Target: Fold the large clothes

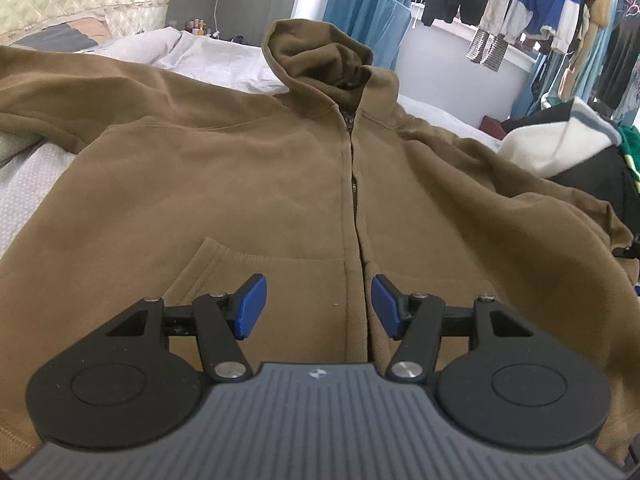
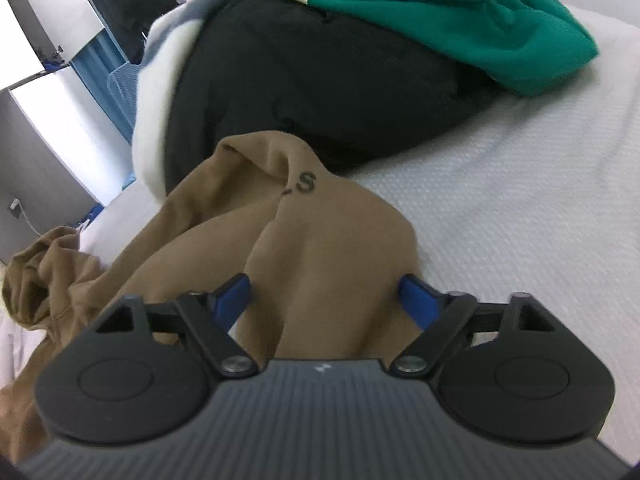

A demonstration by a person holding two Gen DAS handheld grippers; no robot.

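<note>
The brown hoodie [image 1: 248, 184] is lying spread out front-up on the white bedcover [image 1: 36, 200], zip closed down the middle, hood [image 1: 320, 60] sitting up at the far end, and the left gripper [image 1: 319, 306] is hovering low over its hem end. Its blue pads [image 1: 250, 306] are standing apart with nothing pinched between them; the zip line is running right up through the gap, and the kangaroo pocket [image 1: 240, 268] seam is showing just ahead of the left-hand pad. One sleeve is stretching away far left of this gripper, the other trailing off to the right towards a heap of cream, black and green clothes [image 1: 568, 148]. Beyond the hood a rail of hanging garments [image 1: 520, 4] is filling the background. Over on the other side, the right gripper [image 2: 326, 294] is pointing down at a bunched brown sleeve [image 2: 312, 240] of the same hoodie, cloth mounding up between its blue pads [image 2: 234, 296]; the jaws are standing wide, and whether the pads are touching the cloth is hard to tell through the blur. A dark letter S is showing on the sleeve just ahead of the tips. Further ahead a black garment [image 2: 304, 80] is lying with a green one [image 2: 460, 12] on top, and bare white bedcover is stretching off to the right of this gripper.
</note>
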